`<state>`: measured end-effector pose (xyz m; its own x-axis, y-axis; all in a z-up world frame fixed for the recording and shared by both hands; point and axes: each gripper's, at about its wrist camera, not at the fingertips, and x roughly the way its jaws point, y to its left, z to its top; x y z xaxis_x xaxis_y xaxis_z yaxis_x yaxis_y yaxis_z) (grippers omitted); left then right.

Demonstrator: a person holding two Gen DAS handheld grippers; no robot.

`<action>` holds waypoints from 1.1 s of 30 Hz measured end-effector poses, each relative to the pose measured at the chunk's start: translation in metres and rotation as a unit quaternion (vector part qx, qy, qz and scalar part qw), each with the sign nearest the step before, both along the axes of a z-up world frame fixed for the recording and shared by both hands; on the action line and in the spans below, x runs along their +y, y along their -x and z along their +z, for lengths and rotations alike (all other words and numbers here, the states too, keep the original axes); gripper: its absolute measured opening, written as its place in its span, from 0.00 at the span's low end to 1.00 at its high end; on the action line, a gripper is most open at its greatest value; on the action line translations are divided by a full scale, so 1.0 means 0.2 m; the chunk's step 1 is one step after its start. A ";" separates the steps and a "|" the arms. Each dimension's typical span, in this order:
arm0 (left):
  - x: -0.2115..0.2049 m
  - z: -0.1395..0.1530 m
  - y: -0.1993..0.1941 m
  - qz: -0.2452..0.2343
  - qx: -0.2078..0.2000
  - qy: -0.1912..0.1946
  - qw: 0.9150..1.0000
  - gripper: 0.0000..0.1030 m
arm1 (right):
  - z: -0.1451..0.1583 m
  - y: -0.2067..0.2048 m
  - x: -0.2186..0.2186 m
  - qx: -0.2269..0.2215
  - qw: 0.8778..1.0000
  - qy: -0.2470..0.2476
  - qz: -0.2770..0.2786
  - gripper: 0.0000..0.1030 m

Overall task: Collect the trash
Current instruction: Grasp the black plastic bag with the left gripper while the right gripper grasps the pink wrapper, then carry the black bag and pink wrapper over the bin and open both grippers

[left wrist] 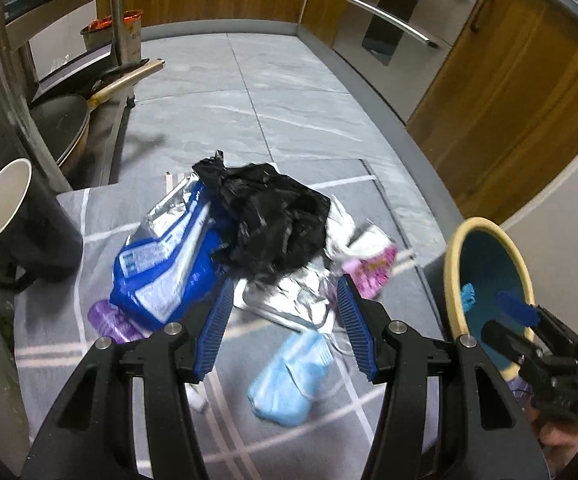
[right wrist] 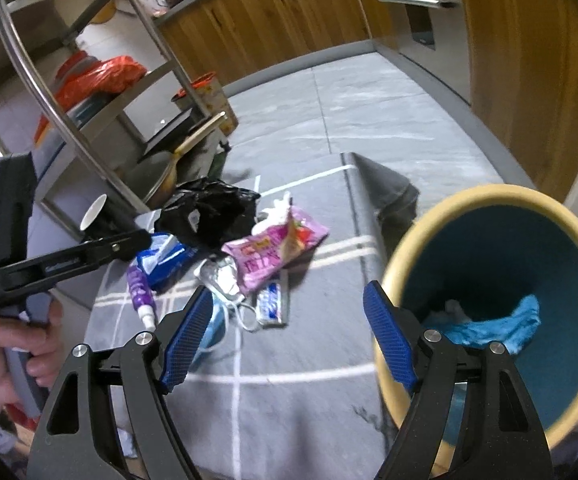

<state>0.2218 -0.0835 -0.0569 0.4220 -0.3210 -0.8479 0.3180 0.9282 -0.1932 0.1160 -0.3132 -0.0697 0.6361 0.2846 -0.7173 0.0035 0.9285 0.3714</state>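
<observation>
My left gripper (left wrist: 285, 300) is partly open with nothing between its blue pads, and it hangs over a grey mat (left wrist: 49, 340) with white lines that lies on the floor. Right under it is a light blue face mask (left wrist: 289, 380), and just past its tips is a crinkly silver wrapper (left wrist: 289, 300). A little purple bottle (left wrist: 113, 320) lies to the left of it, next to a big blue and white packet (left wrist: 165, 264). My right gripper (right wrist: 289, 320) is open wide and holds nothing too. Close on its right is the trash bin (right wrist: 489, 208), yellow outside and blue inside, with some blue stuff at the bottom. Ahead of that gripper lie a small white and blue sachet (right wrist: 271, 304) and a pink snack bag (right wrist: 273, 252). Further on is a black plastic bag (right wrist: 209, 212). Far left of it stands a black cup (left wrist: 21, 224) by a metal rack (right wrist: 89, 92).
</observation>
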 end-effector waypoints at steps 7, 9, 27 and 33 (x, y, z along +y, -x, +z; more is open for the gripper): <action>0.00 -0.09 -0.16 0.014 0.015 -0.004 1.000 0.52 | -0.09 -0.19 0.09 0.014 1.000 -0.008 0.005 0.76; -0.01 -0.11 -0.20 0.017 0.018 -0.002 1.000 0.52 | -0.11 -0.25 0.11 0.017 1.000 -0.012 0.002 0.76; -0.10 -0.16 -0.21 -0.019 0.020 -0.007 1.000 0.09 | -0.32 -0.41 0.12 0.057 0.998 -0.030 0.003 0.23; -0.08 -0.09 -0.10 -0.022 0.008 0.002 1.000 0.08 | -0.27 -0.32 0.11 0.044 0.998 -0.044 0.007 0.13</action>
<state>0.2419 -0.0992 -0.0748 0.3938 -0.3426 -0.8530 0.3551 0.9126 -0.2026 0.1807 -0.2916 -0.1245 0.5681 0.3573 -0.7414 0.0270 0.8923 0.4507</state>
